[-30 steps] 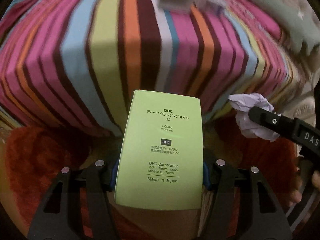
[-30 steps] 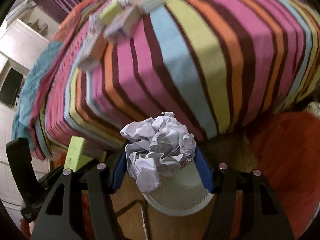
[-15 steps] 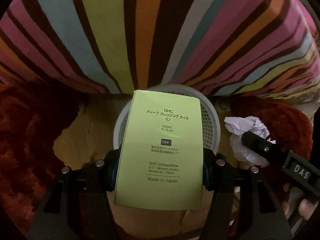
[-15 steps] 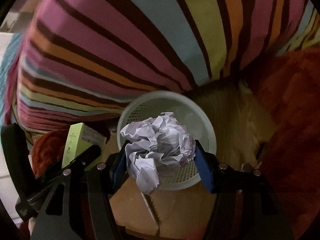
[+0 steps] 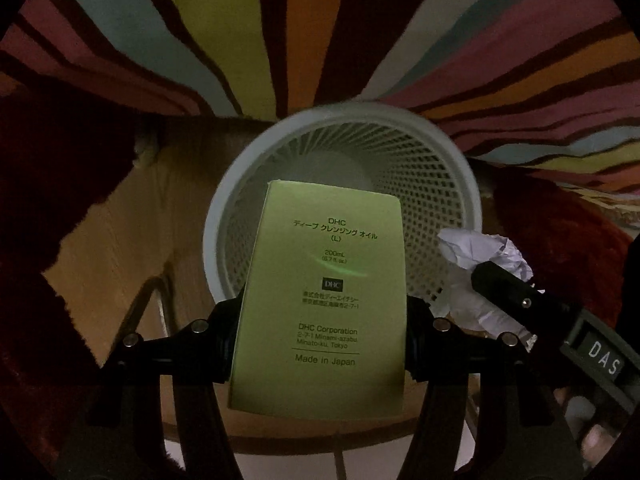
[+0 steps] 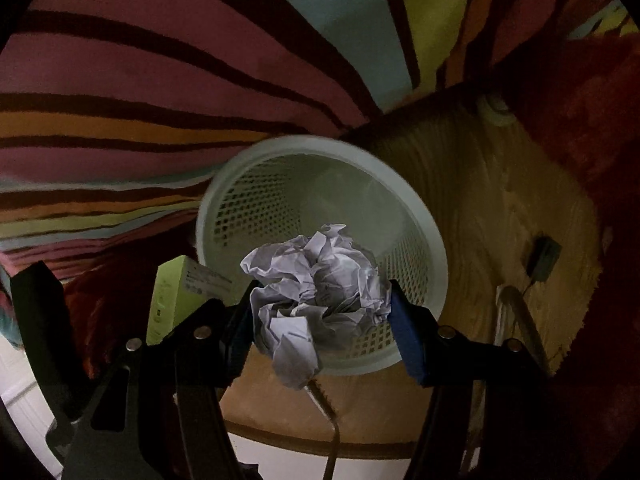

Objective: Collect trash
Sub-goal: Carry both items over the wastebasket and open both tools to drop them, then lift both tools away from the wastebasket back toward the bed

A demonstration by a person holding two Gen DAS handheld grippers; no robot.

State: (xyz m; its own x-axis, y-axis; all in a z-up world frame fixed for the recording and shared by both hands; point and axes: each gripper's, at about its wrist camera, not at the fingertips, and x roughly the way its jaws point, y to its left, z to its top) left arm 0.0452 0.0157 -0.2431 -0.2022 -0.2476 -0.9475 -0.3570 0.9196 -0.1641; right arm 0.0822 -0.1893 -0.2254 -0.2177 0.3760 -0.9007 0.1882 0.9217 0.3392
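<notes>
**Box and paper held above the basket**

The left gripper [image 5: 320, 344] has its jaws partly closed and clamped on the sides of a light green carton [image 5: 320, 300] printed "DHC" – the carton stands upright between them, its top edge over the mouth of the white mesh wastebasket [image 5: 436, 184]. The right gripper [image 6: 320, 320] grips a crumpled ball of white paper [image 6: 316, 284] in the same narrow hold, the ball hanging just above the basket's near rim. The basket stands on a wooden floor [image 6: 500, 208], close against a bed draped in a striped cover [image 5: 320, 32] – dark red rug [image 6: 592, 120] on both sides.
</notes>
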